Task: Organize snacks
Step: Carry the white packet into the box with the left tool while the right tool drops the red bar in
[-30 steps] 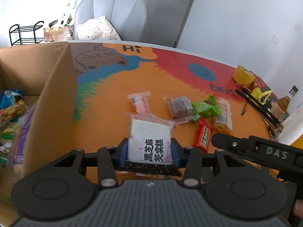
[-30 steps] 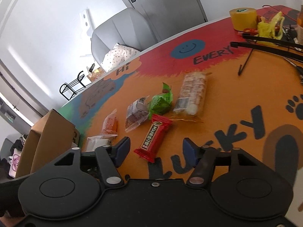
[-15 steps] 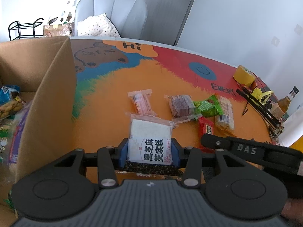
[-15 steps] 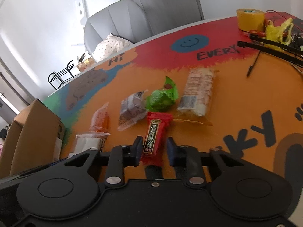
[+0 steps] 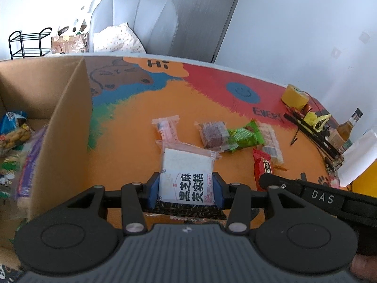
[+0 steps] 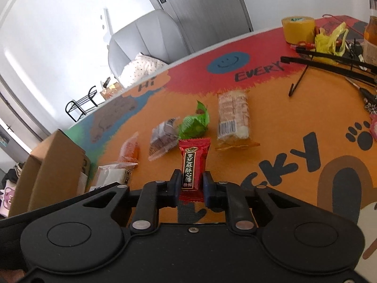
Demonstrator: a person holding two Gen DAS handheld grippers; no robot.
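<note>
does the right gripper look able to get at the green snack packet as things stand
Probably not right away: the right gripper is shut on the red candy packet. The green snack packet lies just beyond it on the table, uncovered, so the path looks free once the candy is dropped.

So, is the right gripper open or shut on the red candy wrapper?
Shut: the right gripper has both blue pads pressed against the sides of the red candy wrapper.
</note>
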